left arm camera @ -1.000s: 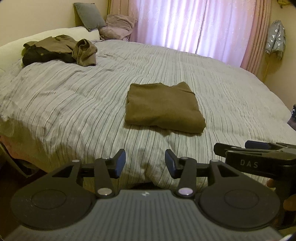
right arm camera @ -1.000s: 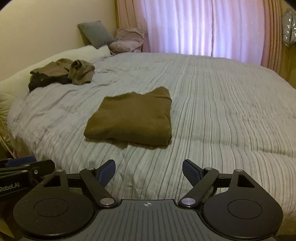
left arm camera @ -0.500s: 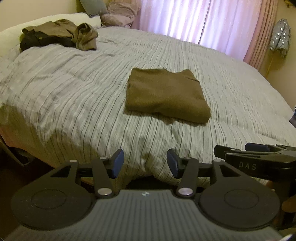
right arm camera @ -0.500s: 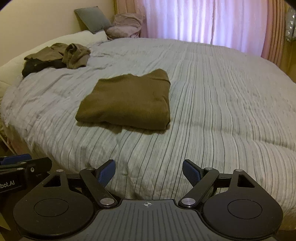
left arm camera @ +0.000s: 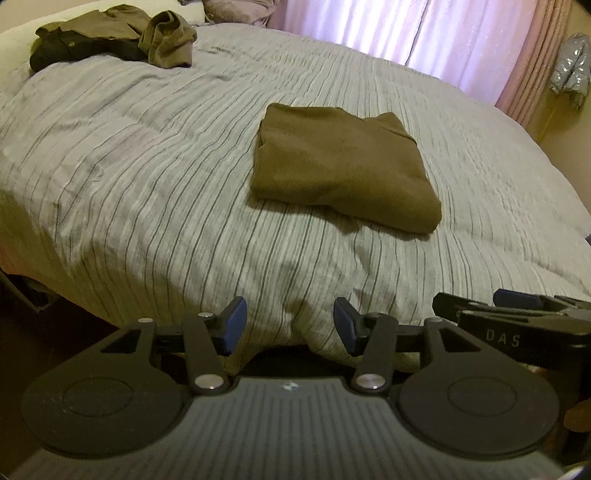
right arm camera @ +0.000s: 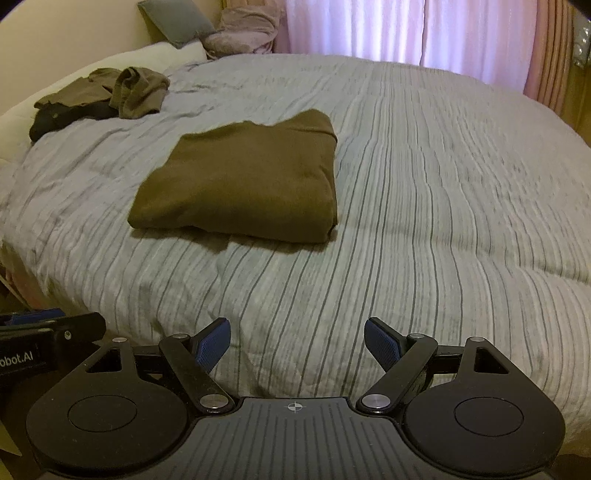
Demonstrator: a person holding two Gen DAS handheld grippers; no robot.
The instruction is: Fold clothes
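A folded olive-brown garment (left arm camera: pixel 341 170) lies flat in the middle of the striped bed cover; it also shows in the right wrist view (right arm camera: pixel 243 184). My left gripper (left arm camera: pixel 290 325) is open and empty, hanging over the bed's near edge, short of the garment. My right gripper (right arm camera: pixel 297 345) is open and empty, also at the near edge, with the garment ahead and to its left. The right gripper's body shows at the right edge of the left wrist view (left arm camera: pixel 517 321).
A loose pile of olive and dark clothes (left arm camera: pixel 118 33) lies at the far left of the bed, also in the right wrist view (right arm camera: pixel 103 98). Pillows (right arm camera: pixel 177 22) lie at the head. Pink curtains (right arm camera: pixel 406 29) hang behind. The bed's near edge drops to a dark floor (left arm camera: pixel 44 325).
Both grippers have moved forward and tilted down toward the bed, so the folded garment looks closer and larger. Both stay open and empty.
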